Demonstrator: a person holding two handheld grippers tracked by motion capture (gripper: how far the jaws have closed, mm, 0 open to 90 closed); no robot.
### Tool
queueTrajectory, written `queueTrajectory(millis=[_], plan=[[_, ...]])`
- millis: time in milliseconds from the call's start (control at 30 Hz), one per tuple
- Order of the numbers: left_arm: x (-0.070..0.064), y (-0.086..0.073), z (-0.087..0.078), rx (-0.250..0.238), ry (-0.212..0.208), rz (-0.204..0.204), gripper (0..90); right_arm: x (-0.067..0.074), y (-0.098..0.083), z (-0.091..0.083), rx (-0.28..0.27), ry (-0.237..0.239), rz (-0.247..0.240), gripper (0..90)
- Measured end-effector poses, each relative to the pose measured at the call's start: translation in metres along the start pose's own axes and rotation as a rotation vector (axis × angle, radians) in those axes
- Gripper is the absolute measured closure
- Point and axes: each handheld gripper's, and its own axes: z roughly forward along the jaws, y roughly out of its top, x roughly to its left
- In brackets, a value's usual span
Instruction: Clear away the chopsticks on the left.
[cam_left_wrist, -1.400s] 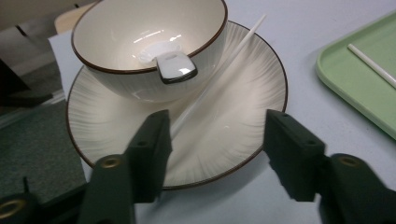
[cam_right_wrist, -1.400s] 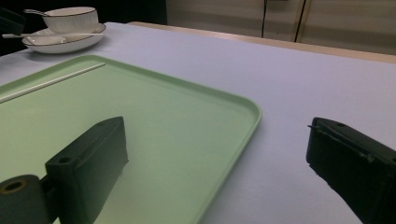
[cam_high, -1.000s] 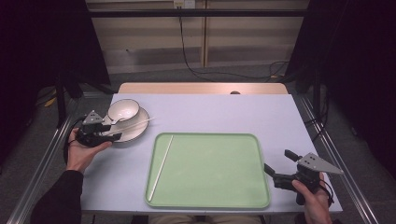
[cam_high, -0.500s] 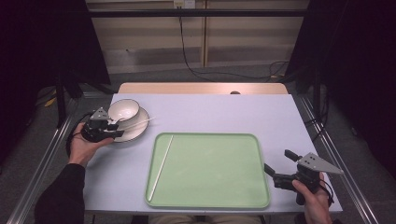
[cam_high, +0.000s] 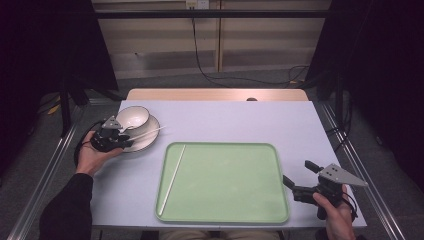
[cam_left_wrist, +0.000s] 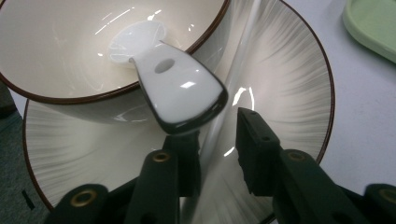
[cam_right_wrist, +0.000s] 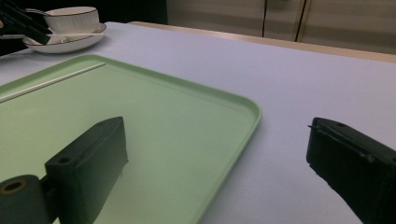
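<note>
Since a second ago, the left gripper (cam_high: 121, 141) has slid in over the near rim of the plate (cam_high: 150, 140) at the table's (cam_high: 240, 122) far left, and its jaws have just been closing, with a pale chopstick (cam_left_wrist: 219, 126) standing between them. The high view shows that chopstick (cam_high: 147, 133) lying across the plate beside the bowl (cam_high: 132, 117). The left gripper view adds what the high view cannot: a white ceramic spoon (cam_left_wrist: 180, 91) leaning out of the bowl (cam_left_wrist: 70, 51), its handle end hanging just above the left gripper (cam_left_wrist: 219, 147). Whether the pads already press the chopstick cannot be told; a gap shows on one side.

A second chopstick (cam_high: 172, 177) lies along the left side of the green tray (cam_high: 250, 150) in the middle of the table. The spoon handle crowds the space directly over the jaws.

The right gripper (cam_high: 296, 176), jaws spread wide and holding nothing, rests at the tray's near right corner; in the right gripper view it straddles the tray's edge (cam_right_wrist: 243, 116).
</note>
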Motion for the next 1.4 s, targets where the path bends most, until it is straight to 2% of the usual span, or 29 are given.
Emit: queueTrajectory(millis=[200, 233, 400, 467, 733, 867, 1100, 1133, 1200, 1267, 1333, 1367, 1400], plan=[[-0.002, 0.002, 0.002, 0.016, -0.008, 0.010, 74.3, 0.000, 0.000, 0.000, 0.000, 0.000, 0.000, 5.1], [-0.003, 0.003, 0.003, 0.014, -0.019, 0.006, 75.2, 0.000, 0.000, 0.000, -0.001, -0.003, 0.000, 5.1], [-0.004, 0.002, 0.004, 0.022, -0.010, 0.012, 80.1, -0.001, 0.000, -0.001, -0.003, -0.008, -0.001, 5.1], [-0.004, 0.002, 0.004, 0.025, -0.022, -0.003, 84.1, -0.001, 0.000, 0.000, 0.000, -0.005, 0.001, 5.1], [-0.005, 0.002, 0.003, 0.030, -0.041, 0.003, 85.1, -0.001, 0.000, 0.000, 0.003, -0.006, 0.001, 5.0], [-0.007, 0.002, 0.000, 0.010, -0.044, -0.016, 85.2, -0.001, 0.000, 0.000, 0.003, -0.006, 0.003, 4.9], [-0.007, 0.000, -0.017, -0.008, -0.052, -0.011, 85.2, -0.001, 0.000, 0.000, -0.001, -0.011, 0.000, 4.9], [-0.008, -0.002, -0.023, -0.035, -0.045, -0.025, 85.2, -0.001, 0.000, 0.000, -0.002, -0.011, -0.002, 4.9], [-0.008, -0.003, -0.027, -0.036, -0.044, -0.025, 85.3, -0.001, 0.000, 0.000, -0.002, -0.012, 0.002, 4.9], [-0.009, -0.007, -0.037, -0.060, -0.047, -0.053, 85.3, -0.001, 0.000, 0.000, -0.001, -0.012, 0.001, 5.0], [-0.010, -0.009, -0.040, -0.061, -0.047, -0.050, 85.3, -0.001, 0.000, 0.000, -0.001, -0.013, 0.000, 5.0], [-0.011, -0.010, -0.044, -0.063, -0.034, -0.049, 85.3, -0.001, 0.000, 0.000, -0.002, -0.014, 0.002, 5.0], [-0.012, -0.011, -0.046, -0.076, -0.043, -0.060, 85.3, -0.001, 0.000, 0.000, -0.002, -0.014, 0.002, 5.0]])
